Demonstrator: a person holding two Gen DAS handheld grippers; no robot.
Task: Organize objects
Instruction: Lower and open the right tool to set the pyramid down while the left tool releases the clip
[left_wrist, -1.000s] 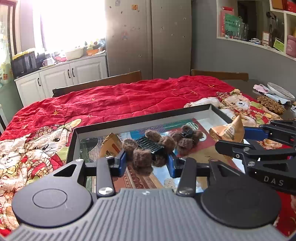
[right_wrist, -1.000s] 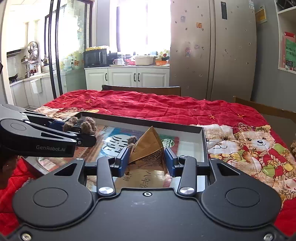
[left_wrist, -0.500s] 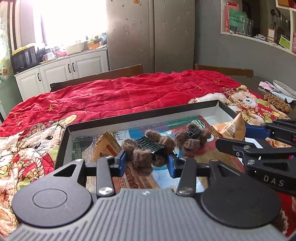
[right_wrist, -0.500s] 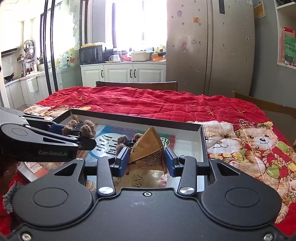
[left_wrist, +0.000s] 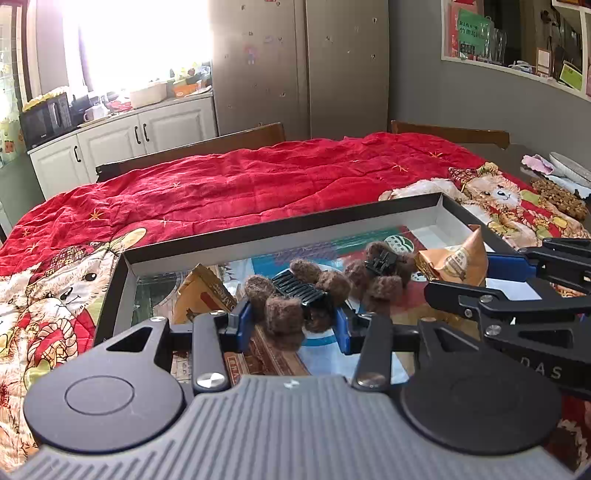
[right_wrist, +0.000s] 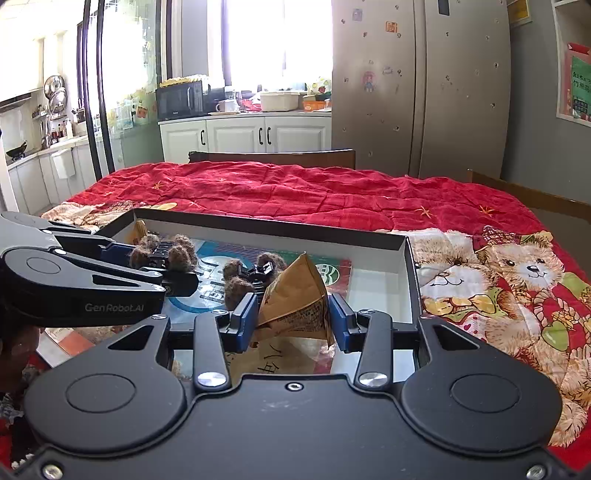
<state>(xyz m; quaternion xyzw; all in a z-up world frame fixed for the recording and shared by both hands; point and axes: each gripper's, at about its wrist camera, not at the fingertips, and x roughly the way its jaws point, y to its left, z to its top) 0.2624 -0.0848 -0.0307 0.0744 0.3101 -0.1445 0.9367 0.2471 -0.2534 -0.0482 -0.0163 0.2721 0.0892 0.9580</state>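
Observation:
A shallow black-rimmed tray (left_wrist: 280, 229) lies on the red blanket; it also shows in the right wrist view (right_wrist: 273, 229). My left gripper (left_wrist: 293, 321) is shut on a brown fuzzy hair claw clip (left_wrist: 291, 306), held just above the tray's near left part. A second brown fuzzy clip (left_wrist: 380, 269) lies in the tray's middle (right_wrist: 251, 277). My right gripper (right_wrist: 293, 317) is shut on a tan triangular snack packet (right_wrist: 295, 299), held over the tray's right part (left_wrist: 458, 258). Another tan packet (left_wrist: 203, 291) lies at the tray's left.
The red bear-print blanket (left_wrist: 258, 181) covers the table. Wooden chair backs (left_wrist: 192, 147) stand beyond the far edge. At the far right are a plate (left_wrist: 569, 168) and a brown knobbly item (left_wrist: 561, 195). Kitchen cabinets and a fridge stand behind.
Both grippers keep their holds. The view has shifted slightly, with the tray sitting a little farther and more to the right in the left wrist view. The loose clip has not moved.

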